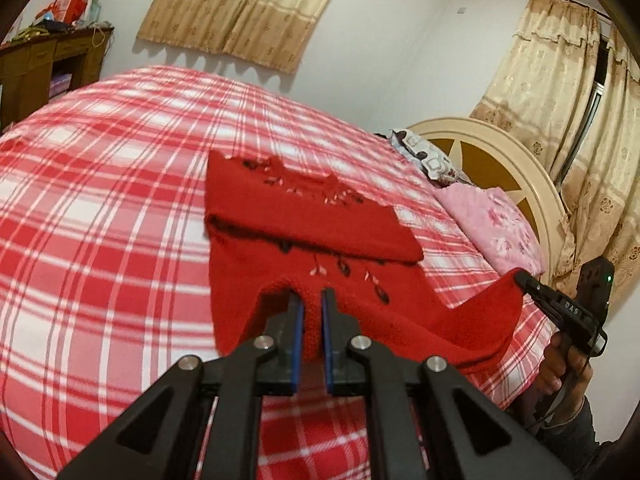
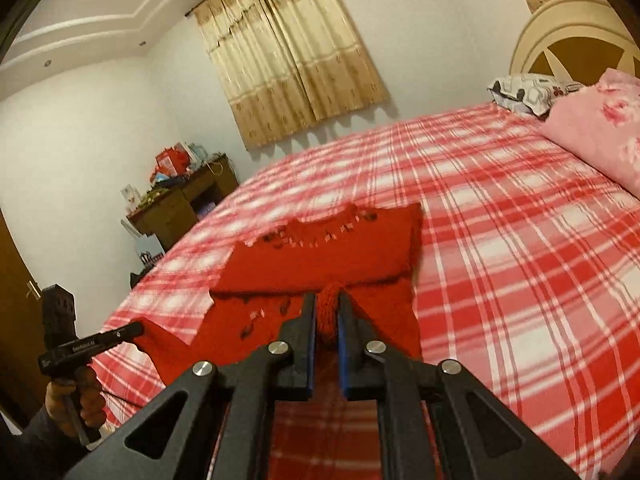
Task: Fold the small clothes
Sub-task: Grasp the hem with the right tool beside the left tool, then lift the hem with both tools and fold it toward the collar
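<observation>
A small red knitted sweater (image 1: 304, 216) with beaded trim lies partly folded on the red-and-white checked bedspread (image 1: 100, 200); its far part rests flat and its near edge is lifted. My left gripper (image 1: 311, 300) is shut on one near corner of the knit. At the right of that view, the right gripper (image 1: 524, 280) pinches the other corner. In the right wrist view the right gripper (image 2: 327, 300) is shut on a bunched bit of the red sweater (image 2: 320, 256), and the left gripper (image 2: 138, 328) holds the stretched corner at the left.
A pink floral pillow (image 1: 496, 224) and a patterned pillow (image 1: 424, 156) lie by the round cream headboard (image 1: 500, 148). A wooden desk (image 2: 180, 204) with clutter stands beyond the bed's far corner. Curtains (image 2: 288, 52) hang on the walls. A person's hand (image 1: 560, 364) grips the right tool.
</observation>
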Tool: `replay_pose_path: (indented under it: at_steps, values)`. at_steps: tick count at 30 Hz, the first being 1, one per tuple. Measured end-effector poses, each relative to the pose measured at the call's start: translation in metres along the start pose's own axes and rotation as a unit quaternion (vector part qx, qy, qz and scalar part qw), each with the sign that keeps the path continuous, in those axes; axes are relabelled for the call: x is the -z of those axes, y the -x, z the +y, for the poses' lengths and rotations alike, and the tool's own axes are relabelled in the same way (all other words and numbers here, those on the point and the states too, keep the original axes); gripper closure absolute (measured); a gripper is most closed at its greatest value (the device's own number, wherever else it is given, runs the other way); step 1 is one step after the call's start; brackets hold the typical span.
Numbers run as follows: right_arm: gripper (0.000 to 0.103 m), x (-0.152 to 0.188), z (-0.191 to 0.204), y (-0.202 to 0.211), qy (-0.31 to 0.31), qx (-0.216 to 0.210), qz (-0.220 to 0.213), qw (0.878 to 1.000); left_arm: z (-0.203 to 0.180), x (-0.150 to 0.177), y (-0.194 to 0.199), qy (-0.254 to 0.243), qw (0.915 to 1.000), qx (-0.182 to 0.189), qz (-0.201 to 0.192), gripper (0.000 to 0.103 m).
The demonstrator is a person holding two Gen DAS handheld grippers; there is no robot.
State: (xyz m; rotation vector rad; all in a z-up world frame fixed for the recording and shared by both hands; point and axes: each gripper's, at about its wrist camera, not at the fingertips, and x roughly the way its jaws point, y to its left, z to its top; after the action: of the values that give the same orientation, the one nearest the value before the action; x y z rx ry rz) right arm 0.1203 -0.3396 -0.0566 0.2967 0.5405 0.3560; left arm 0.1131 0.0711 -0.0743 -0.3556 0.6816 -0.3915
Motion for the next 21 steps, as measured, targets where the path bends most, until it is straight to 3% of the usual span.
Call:
replay_pose_path:
  at_steps: [9, 21]
  values:
    - [0.095, -0.040, 0.001, -0.007, -0.005, -0.015, -0.043, 0.999, 0.001, -0.020, -0.008, 0.005, 0.9997, -0.008, -0.022, 0.095]
    - [0.095, -0.081, 0.001, -0.042, 0.007, -0.012, -0.047, 0.999, 0.010, -0.068, -0.018, 0.008, 0.9986, -0.004, -0.052, 0.095]
